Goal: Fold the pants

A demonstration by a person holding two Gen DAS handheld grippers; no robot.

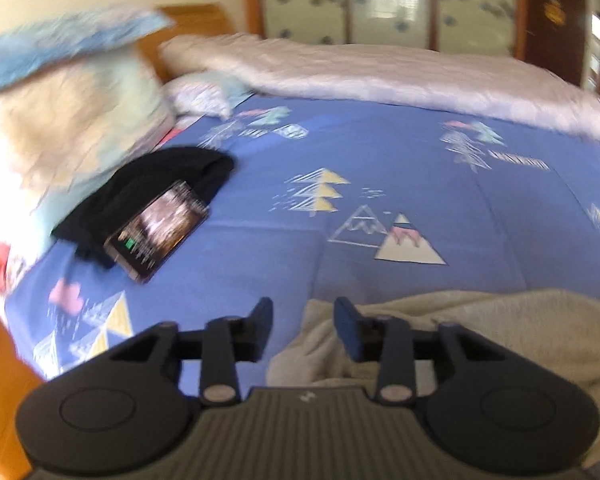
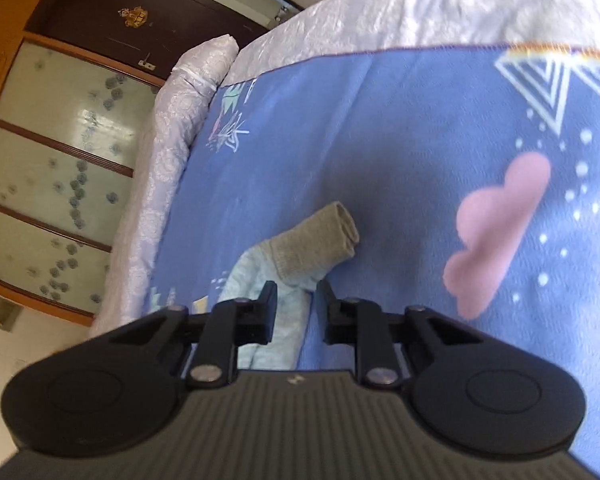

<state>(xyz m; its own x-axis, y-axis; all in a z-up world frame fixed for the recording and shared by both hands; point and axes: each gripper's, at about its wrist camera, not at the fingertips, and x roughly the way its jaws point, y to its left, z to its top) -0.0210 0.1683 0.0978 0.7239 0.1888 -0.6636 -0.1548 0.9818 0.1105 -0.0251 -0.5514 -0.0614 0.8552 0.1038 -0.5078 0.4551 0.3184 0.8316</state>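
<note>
- Pants: beige-grey fabric, bunched on the blue patterned bedspread at 5 o'clock of the left wrist view, just beyond the left gripper.
- Left gripper: jaws apart, nothing clamped; its right finger overlaps the pants' edge, the other stands over bare bedspread. Contact cannot be judged.
- Right wrist view: one leg end with its ribbed grey cuff lies flat near centre; pale blue inner fabric runs back toward 6 o'clock.
- Right gripper: jaws narrowly apart; the pale blue fabric passes under the left finger, gap shows bedspread. Not clamped as far as visible.
- Phone, screen lit, on a black garment at 9 o'clock, left view.
- White quilt along 12 o'clock edge of the bed; pillows at 10 o'clock, blurred.
- Wardrobe with flowered panels at 9 o'clock, right view.
</note>
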